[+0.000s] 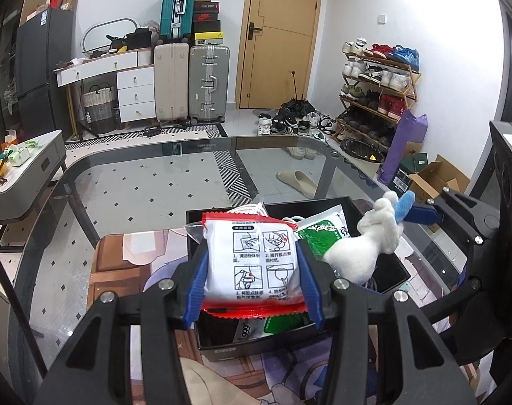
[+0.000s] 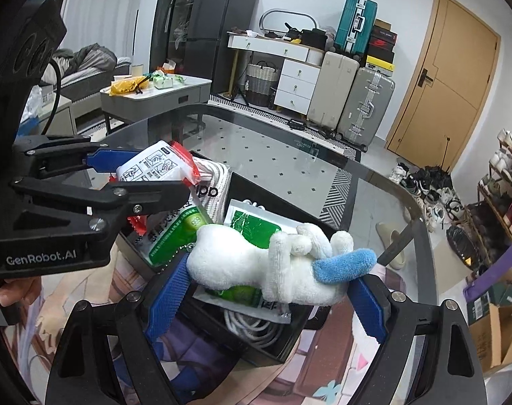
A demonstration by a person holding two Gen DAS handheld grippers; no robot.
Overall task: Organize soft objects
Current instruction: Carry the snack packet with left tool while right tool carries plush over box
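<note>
Holding packet (image 1: 254, 263) and plush (image 2: 273, 266) above box (image 1: 396, 271).

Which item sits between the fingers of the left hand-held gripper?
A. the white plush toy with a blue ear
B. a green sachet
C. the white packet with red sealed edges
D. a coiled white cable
C: in the left wrist view the left hand-held gripper has its blue pads pressed on both sides of the white packet with red edges, above the black box.

Suitcases (image 1: 207, 82), shoe rack (image 1: 377, 91), wooden door (image 1: 279, 33)
</note>
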